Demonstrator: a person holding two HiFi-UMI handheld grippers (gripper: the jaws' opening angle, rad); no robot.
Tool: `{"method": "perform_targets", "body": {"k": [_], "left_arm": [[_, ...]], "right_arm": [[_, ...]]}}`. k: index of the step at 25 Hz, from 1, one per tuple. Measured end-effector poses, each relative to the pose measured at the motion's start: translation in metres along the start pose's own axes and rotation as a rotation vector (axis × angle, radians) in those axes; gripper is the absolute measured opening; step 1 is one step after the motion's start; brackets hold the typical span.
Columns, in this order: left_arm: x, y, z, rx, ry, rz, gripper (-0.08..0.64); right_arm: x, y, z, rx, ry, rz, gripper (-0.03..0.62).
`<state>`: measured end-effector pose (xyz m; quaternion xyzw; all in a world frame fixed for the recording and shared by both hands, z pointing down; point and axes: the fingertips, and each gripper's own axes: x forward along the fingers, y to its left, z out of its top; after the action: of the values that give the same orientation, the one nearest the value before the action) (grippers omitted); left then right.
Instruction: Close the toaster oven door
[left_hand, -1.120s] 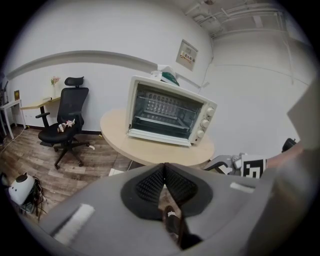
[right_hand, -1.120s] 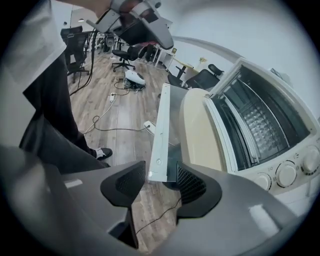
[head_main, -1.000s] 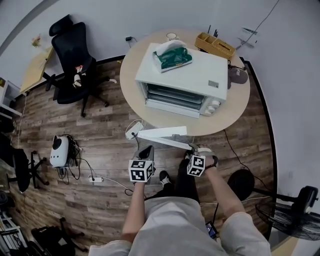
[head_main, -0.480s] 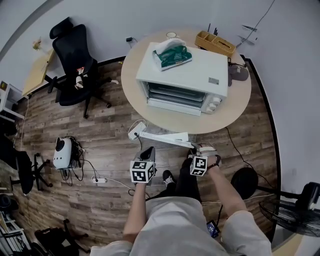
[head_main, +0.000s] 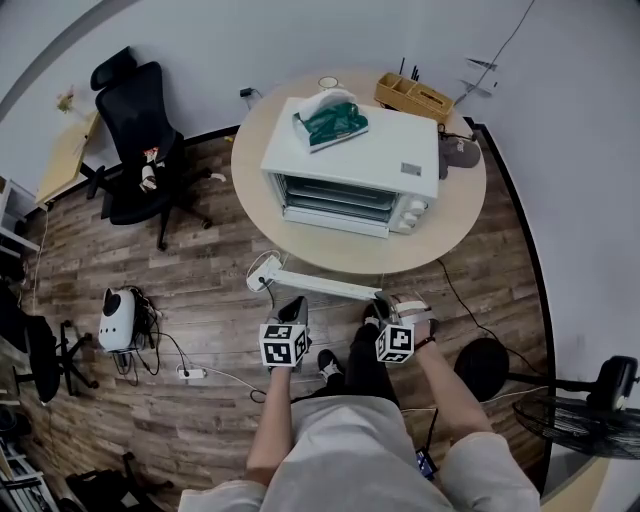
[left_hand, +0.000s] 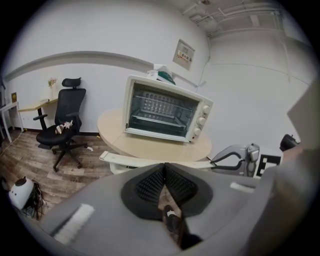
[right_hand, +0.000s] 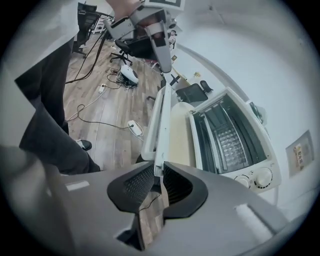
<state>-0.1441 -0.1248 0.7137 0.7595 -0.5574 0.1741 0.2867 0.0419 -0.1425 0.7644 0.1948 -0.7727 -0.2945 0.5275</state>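
The white toaster oven (head_main: 350, 165) sits on the round table (head_main: 300, 250), at 12 o'clock from the person, with its front facing them. I cannot tell if its door is shut. The right gripper (head_main: 383, 300) has just been closing its jaws and now pinches one end of a long white panel (head_main: 325, 285). The left gripper (head_main: 292, 308), at 9 o'clock from the right one, has its jaws pressed together on nothing.

White toaster oven (head_main: 352, 152) stands open on table (head_main: 330, 255)
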Motion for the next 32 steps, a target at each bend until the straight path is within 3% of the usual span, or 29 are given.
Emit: {"method": "perform_targets", "body": {"k": [3,5,9,15,20,25,28,32], "left_arm": [[0.004,-0.009,0.003,0.055,0.001,-0.004,0.058],[0.007,-0.011,0.007,0.053,-0.008,-0.009,0.058],[0.010,-0.007,0.014,-0.078,-0.050,-0.034,0.060],[0.020,-0.007,0.016,-0.172,-0.069,-0.082,0.061],[0.031,-0.005,0.027,-0.461,-0.167,-0.176,0.093],[0.043,-0.008,0.033,-0.658,-0.223,-0.272,0.172],[0.048,-0.007,0.042,-0.816,-0.297,-0.327,0.172],[0.056,-0.005,0.053,-0.949,-0.374,-0.360,0.172]], "right_arm": [[-0.012,-0.015,0.002,0.003,-0.013,-0.025,0.048],[-0.019,-0.027,0.003,0.008,-0.022,-0.045,0.043],[-0.030,-0.049,0.008,0.025,-0.032,-0.076,0.037],[-0.037,-0.072,0.009,0.041,-0.035,-0.100,0.031],[-0.040,-0.081,0.010,0.056,-0.038,-0.100,0.031],[-0.042,-0.090,0.011,0.060,-0.035,-0.107,0.029],[-0.043,-0.092,0.010,0.070,-0.032,-0.106,0.029],[-0.045,-0.100,0.009,0.093,-0.028,-0.114,0.029]]}}
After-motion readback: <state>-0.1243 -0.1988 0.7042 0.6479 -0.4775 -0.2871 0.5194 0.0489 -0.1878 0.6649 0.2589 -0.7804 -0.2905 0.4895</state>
